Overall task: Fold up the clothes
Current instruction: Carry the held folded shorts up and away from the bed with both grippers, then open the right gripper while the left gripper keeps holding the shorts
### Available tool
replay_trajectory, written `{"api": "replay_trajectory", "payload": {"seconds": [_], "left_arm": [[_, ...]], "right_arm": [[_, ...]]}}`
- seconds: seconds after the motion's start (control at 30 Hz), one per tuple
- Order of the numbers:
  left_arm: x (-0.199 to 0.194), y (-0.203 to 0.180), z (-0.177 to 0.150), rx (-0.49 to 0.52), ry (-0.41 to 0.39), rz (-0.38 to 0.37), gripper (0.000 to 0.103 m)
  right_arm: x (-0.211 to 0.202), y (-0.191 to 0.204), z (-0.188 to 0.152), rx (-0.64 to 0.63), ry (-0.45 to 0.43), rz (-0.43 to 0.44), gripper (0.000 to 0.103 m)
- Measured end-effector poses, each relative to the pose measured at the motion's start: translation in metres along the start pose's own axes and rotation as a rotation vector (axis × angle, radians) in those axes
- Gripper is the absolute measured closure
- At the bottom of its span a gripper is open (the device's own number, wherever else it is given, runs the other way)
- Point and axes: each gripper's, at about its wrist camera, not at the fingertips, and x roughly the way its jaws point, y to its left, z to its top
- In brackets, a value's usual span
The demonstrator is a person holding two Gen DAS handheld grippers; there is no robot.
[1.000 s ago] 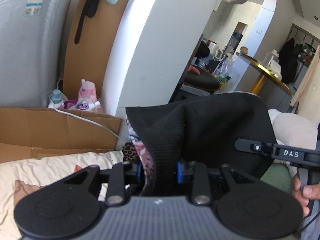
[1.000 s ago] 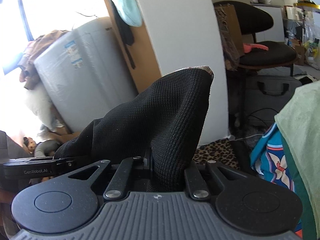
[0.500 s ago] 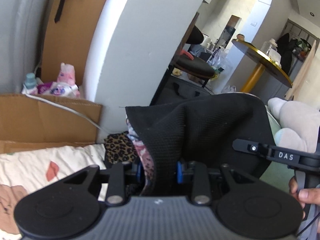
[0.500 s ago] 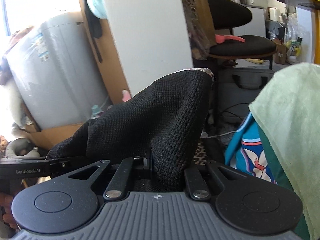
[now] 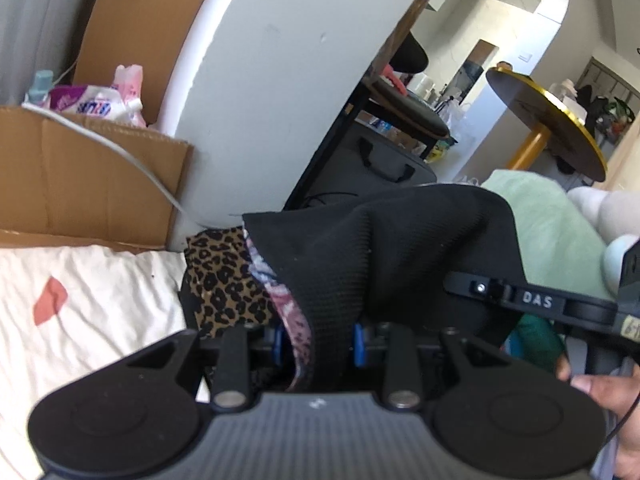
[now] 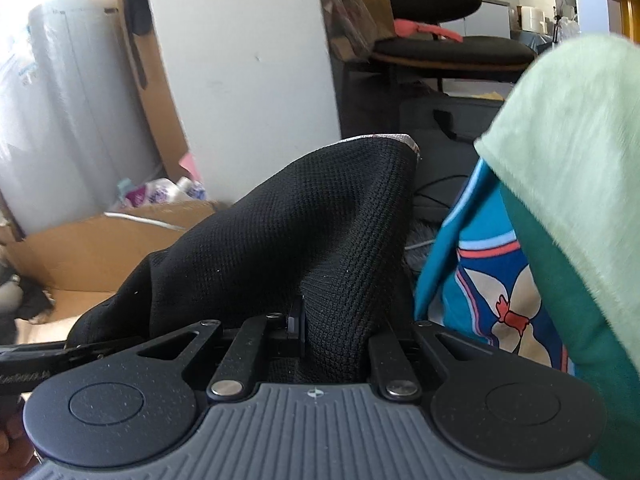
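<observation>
A black knit garment (image 5: pixel 400 248) with a pink patterned inner side hangs stretched between both grippers. My left gripper (image 5: pixel 318 340) is shut on one edge of it, the cloth bunched between its blue pads. Over in the right wrist view the same black garment (image 6: pixel 304 236) rises in a peak from my right gripper (image 6: pixel 320 324), which is shut on another edge. The other gripper's black handle (image 5: pixel 532 300) shows at the right of the left wrist view, held by a hand (image 5: pixel 600 392). The fingertips of both grippers are hidden by cloth.
A white bedsheet (image 5: pixel 80 312) with red marks lies below left, a leopard-print cloth (image 5: pixel 224 276) beside it. Pale green fabric (image 6: pixel 576 160) and a blue floral garment (image 6: pixel 496 292) crowd the right. Cardboard boxes (image 5: pixel 88 176), a white pillar (image 5: pixel 280 80), a black chair (image 6: pixel 448 48) and a grey bag stand behind.
Both grippers have dropped lower and tilted with the garment still clamped. The bedsheet and the green fabric now fill more of the views, and the background has shifted upward.
</observation>
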Motion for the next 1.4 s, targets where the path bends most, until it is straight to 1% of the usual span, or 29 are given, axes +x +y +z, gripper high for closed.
{"api": "replay_trajectory", "payload": {"seconds": [0.1, 0.23, 0.37, 0.47, 0.67, 0.93, 1.07, 1.23, 1.4], "left_arm": [[0.02, 0.007, -0.009, -0.021, 0.01, -0.012, 0.07], [0.044, 0.018, -0.017, -0.009, 0.014, -0.029, 0.07], [0.065, 0.037, -0.02, 0.005, 0.023, -0.063, 0.07], [0.078, 0.051, -0.019, -0.003, 0.041, -0.063, 0.07], [0.098, 0.068, -0.009, -0.016, 0.047, -0.059, 0.07], [0.125, 0.084, 0.005, -0.033, 0.058, -0.038, 0.07], [0.143, 0.098, 0.009, -0.061, 0.072, -0.023, 0.07], [0.152, 0.107, 0.012, -0.083, 0.076, -0.013, 0.07], [0.161, 0.117, 0.013, -0.11, 0.069, -0.009, 0.07]], "right_arm": [[0.022, -0.013, -0.009, 0.017, 0.004, -0.014, 0.094], [0.05, -0.023, -0.013, 0.03, 0.007, -0.03, 0.094], [0.08, -0.025, -0.013, 0.009, 0.027, -0.042, 0.094], [0.1, -0.027, -0.012, 0.001, 0.05, -0.026, 0.094], [0.135, -0.028, -0.002, -0.033, 0.087, -0.002, 0.094], [0.187, -0.044, 0.009, 0.01, 0.127, 0.048, 0.093], [0.212, -0.062, 0.013, 0.091, 0.164, 0.109, 0.093], [0.235, -0.072, 0.014, 0.062, 0.19, 0.132, 0.093], [0.256, -0.068, 0.021, -0.008, 0.204, 0.139, 0.093]]}}
